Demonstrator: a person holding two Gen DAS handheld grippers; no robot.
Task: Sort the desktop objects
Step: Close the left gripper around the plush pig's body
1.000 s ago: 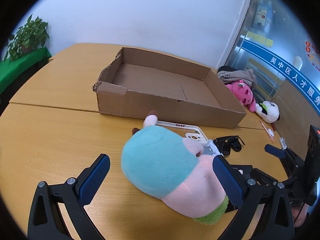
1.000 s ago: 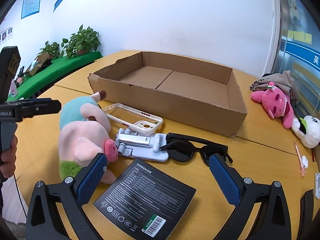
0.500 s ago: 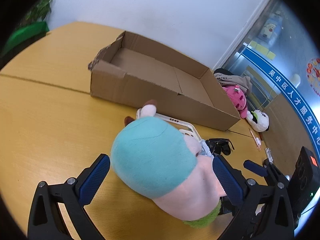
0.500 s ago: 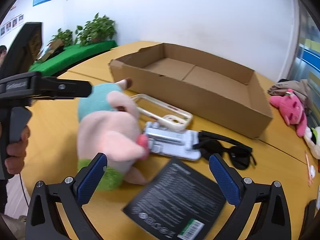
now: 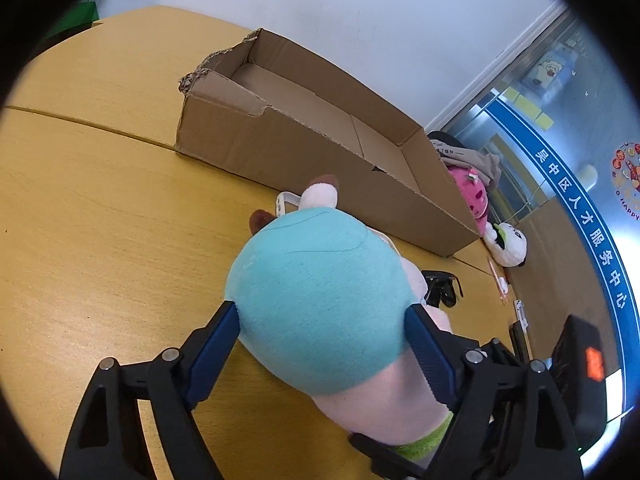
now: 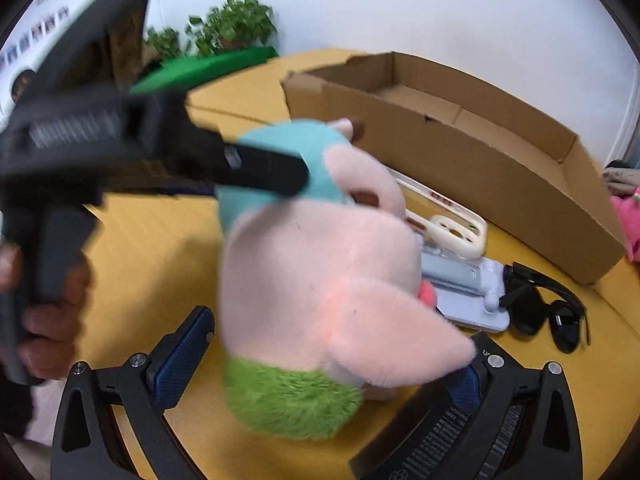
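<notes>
A plush pig (image 5: 320,304) with a teal back, pink body and green base sits on the wooden table. My left gripper (image 5: 322,344) is shut on its teal back, both blue pads pressed into it. In the right wrist view the plush pig (image 6: 320,280) fills the middle, between the fingers of my right gripper (image 6: 320,364), which is open and around its green base. The left gripper (image 6: 264,172) shows there clamped on the teal part. An open cardboard box (image 5: 320,120) stands beyond the pig, empty inside.
A white phone case (image 6: 452,232), a grey phone stand (image 6: 468,284), black sunglasses (image 6: 548,312) and a black booklet (image 6: 420,440) lie in front of the box (image 6: 480,152). A pink plush (image 5: 472,196) and a panda plush (image 5: 508,244) lie right of it.
My left gripper has closed onto the pig's teal back. My right gripper has moved left and forward, so the pig now stands between its open fingers.
</notes>
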